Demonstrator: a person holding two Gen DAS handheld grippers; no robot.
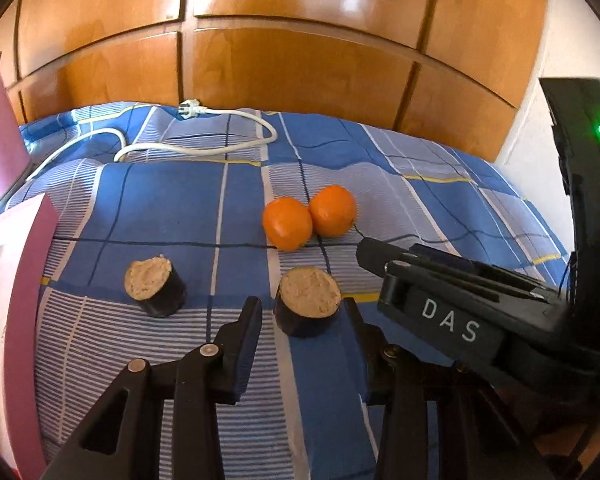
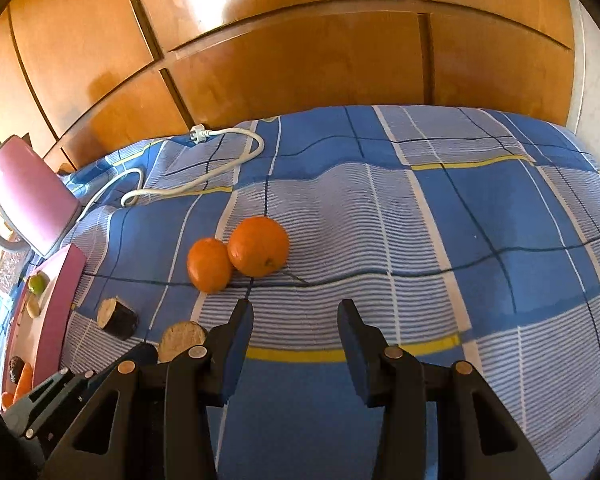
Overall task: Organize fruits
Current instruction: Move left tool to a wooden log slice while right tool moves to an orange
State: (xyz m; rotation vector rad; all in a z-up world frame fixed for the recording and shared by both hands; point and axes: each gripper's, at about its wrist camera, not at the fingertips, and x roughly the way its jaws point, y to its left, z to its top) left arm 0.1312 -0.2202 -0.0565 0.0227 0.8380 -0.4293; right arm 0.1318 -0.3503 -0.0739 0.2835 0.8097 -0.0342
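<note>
From the left wrist, the left gripper (image 1: 300, 312) stands unclenched around the nearer eggplant chunk (image 1: 308, 307) (pads not visibly pressing), two oranges (image 1: 309, 216) lying beyond it; from the right wrist, the right gripper (image 2: 296, 312) gapes empty just short of those oranges (image 2: 240, 254).

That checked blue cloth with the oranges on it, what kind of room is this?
Most likely a bedroom. The fruit lies on a soft, rumpled blue checked bedspread rather than a hard table, tall wooden wardrobe doors stand right behind it, and a loose white power cord trails across the cover.

Orange oranges (image 2: 240, 256), blue-checked bedcover (image 2: 480, 220)
</note>
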